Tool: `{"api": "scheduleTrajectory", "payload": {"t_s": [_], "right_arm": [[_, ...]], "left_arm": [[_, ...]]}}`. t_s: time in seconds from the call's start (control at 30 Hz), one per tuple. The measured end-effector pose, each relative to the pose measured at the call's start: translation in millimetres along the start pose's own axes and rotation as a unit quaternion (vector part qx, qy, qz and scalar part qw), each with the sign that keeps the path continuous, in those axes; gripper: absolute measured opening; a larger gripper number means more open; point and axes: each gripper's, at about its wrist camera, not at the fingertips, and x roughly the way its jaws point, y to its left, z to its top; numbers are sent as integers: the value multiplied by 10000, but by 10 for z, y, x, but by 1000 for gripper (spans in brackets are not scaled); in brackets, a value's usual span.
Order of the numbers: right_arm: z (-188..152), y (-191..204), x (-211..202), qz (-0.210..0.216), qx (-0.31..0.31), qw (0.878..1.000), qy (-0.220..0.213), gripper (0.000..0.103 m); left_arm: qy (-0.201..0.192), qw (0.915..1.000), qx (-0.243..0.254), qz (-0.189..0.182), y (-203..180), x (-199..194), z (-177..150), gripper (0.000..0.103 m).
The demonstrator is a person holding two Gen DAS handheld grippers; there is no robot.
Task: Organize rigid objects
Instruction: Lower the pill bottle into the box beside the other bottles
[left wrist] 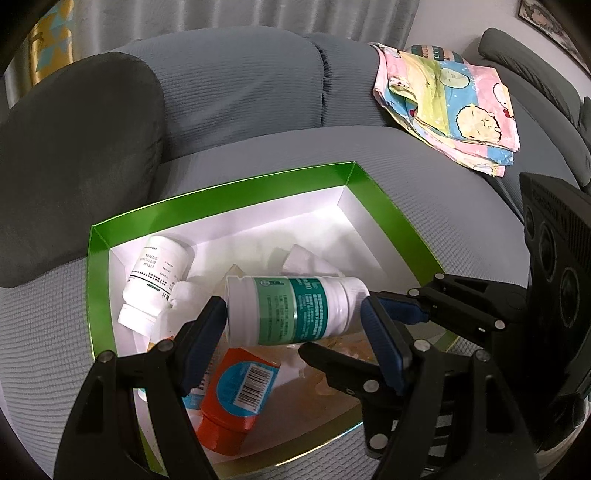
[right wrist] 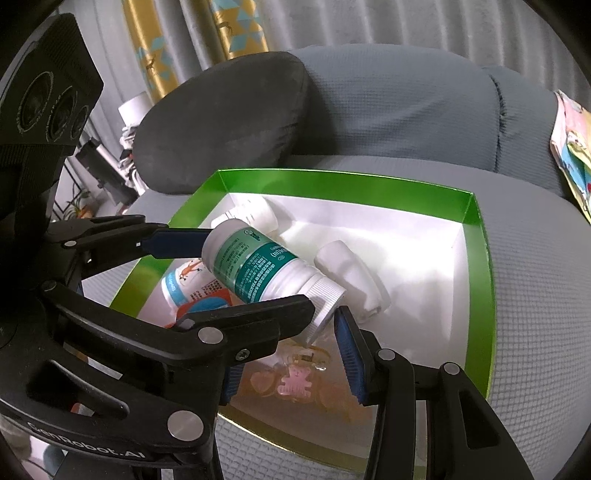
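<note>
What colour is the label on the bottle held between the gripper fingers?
Teal green with white print, on a white pill bottle; the left wrist view shows it best.

Home living room, grey sofa [left wrist: 258, 92], curtains [left wrist: 221, 14]

Soft, dim indoor light leaves both fisheye views muted, with overexposed glare on the white floor of the green box [left wrist: 236, 218], black vignetted corners, strong bending at the edges and slightly soft, noisy detail.
</note>
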Motion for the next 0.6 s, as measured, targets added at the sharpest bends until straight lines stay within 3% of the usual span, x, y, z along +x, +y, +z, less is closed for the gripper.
{"api": "scheduleTrajectory", "payload": {"t_s": [0.6], "right_arm": [[56, 42, 129, -45, -19, 9997, 233, 48]], "left_arm": [[141, 9997, -188, 10, 127, 70, -3, 74]]}}
